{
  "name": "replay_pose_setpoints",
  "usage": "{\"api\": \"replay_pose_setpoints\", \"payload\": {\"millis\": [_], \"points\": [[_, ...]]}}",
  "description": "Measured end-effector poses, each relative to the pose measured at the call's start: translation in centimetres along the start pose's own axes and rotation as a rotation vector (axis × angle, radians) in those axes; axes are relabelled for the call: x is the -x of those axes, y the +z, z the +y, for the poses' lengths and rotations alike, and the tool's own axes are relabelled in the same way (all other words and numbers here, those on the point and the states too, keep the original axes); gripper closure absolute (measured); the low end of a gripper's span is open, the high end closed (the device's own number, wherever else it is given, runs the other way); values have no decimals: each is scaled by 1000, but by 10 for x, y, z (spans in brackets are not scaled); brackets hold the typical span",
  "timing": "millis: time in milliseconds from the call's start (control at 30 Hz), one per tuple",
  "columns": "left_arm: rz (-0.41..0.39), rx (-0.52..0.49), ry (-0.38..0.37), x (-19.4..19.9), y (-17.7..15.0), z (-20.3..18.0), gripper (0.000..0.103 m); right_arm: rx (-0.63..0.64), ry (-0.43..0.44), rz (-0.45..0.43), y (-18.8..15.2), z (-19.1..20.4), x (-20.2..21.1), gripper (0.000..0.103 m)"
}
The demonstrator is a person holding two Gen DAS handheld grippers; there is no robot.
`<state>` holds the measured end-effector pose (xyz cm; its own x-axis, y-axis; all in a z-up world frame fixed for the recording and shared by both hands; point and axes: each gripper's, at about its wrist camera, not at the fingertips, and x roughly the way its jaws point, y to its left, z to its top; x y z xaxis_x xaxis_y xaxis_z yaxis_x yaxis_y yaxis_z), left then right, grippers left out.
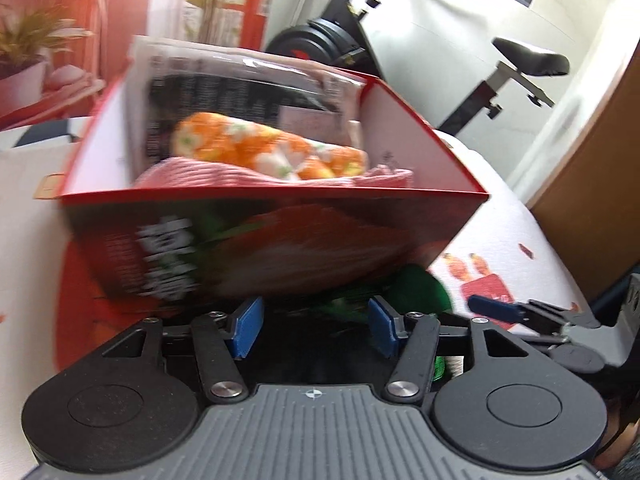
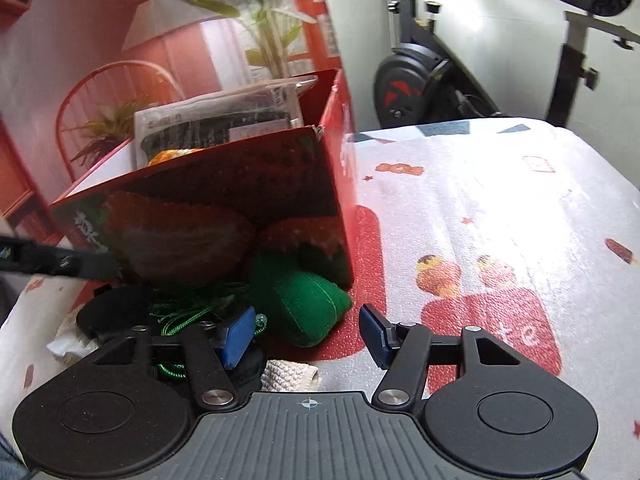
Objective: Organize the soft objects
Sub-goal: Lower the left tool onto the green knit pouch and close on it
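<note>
A red cardboard box (image 1: 256, 236) fills the left wrist view and holds an orange-and-white soft roll (image 1: 264, 148), a pink knitted cloth (image 1: 256, 174) and a plastic-wrapped dark pack (image 1: 224, 92). My left gripper (image 1: 316, 328) is open, just in front of the box's near wall, above a green soft item (image 1: 424, 284). In the right wrist view the box (image 2: 224, 200) stands at left. My right gripper (image 2: 308, 334) is open, close to a green plush (image 2: 308, 304), a black soft item (image 2: 116, 308) and green cord (image 2: 180, 316). A cream knitted piece (image 2: 288, 374) lies under it.
The patterned white and red tablecloth (image 2: 480, 220) spreads to the right. An exercise bike (image 2: 424, 80) stands behind the table. A red chair (image 2: 100, 92) and a potted plant (image 2: 264, 8) are at the back left. My right gripper's finger (image 1: 500, 310) shows at the right of the left wrist view.
</note>
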<state>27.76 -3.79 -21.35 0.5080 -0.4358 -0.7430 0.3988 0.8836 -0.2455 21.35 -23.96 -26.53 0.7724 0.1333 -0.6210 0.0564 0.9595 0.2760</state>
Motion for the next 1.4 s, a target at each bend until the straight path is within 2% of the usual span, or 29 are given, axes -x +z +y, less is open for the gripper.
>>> {"api": "replay_pose_setpoints", "payload": {"millis": [167, 333, 533, 700, 933, 1033, 1167, 1400], "points": [[22, -10, -54, -20, 10, -24, 45, 53, 3, -14, 1, -12, 9, 48], [51, -40, -89, -40, 13, -44, 45, 125, 20, 19, -3, -19, 5, 47], [89, -33, -122, -66, 13, -58, 45, 222, 115, 49, 2, -9, -14, 47], [130, -54, -107, -83, 15, -66, 47, 216, 210, 87, 13, -14, -31, 46], [155, -46, -107, -97, 10, -71, 47, 148, 254, 114, 18, -30, -47, 43], [153, -30, -118, -99, 11, -68, 47, 139, 248, 100, 15, -29, -47, 42], [147, -30, -129, -94, 10, -67, 49, 135, 242, 83, 13, -28, -40, 47], [98, -13, -157, -59, 12, -66, 49, 175, 238, 40, 22, -10, -12, 48]]}}
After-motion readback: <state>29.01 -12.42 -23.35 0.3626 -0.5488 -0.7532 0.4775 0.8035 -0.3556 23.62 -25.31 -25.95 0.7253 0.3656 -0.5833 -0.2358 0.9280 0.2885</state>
